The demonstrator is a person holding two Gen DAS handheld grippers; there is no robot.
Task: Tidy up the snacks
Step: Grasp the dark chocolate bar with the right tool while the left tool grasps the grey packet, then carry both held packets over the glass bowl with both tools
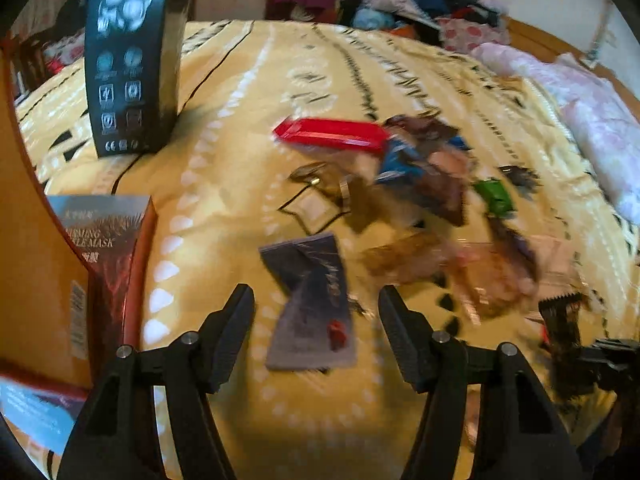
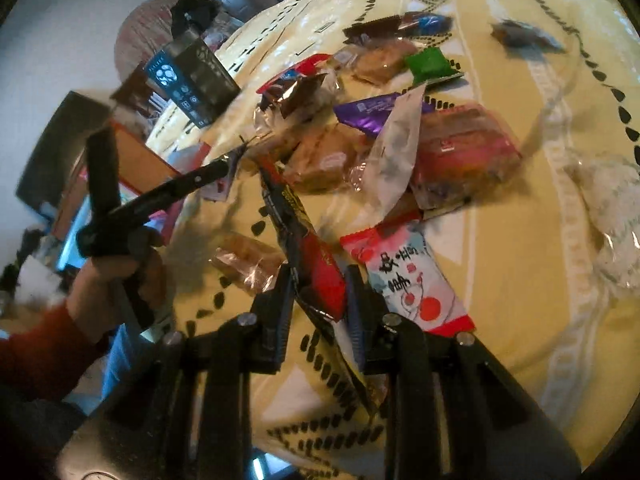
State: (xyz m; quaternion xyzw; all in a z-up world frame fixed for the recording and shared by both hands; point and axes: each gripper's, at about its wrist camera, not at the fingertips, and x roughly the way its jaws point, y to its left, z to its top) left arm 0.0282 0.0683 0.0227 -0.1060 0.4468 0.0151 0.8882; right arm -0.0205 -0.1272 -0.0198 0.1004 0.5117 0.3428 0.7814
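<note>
The right gripper (image 2: pixel 318 300) was clamped on a long red-and-black snack packet (image 2: pixel 304 240) beside the snack pile (image 2: pixel 400 140) on the yellow bedspread (image 2: pixel 520 280); the left gripper (image 1: pixel 316 300) hung half open and empty over a grey sachet (image 1: pixel 312 300) near that pile.

Both wrist views look steeply down, close over the bedspread (image 1: pixel 248 92); seemingly sharing the snack pile (image 2: pixel 360 148).
</note>
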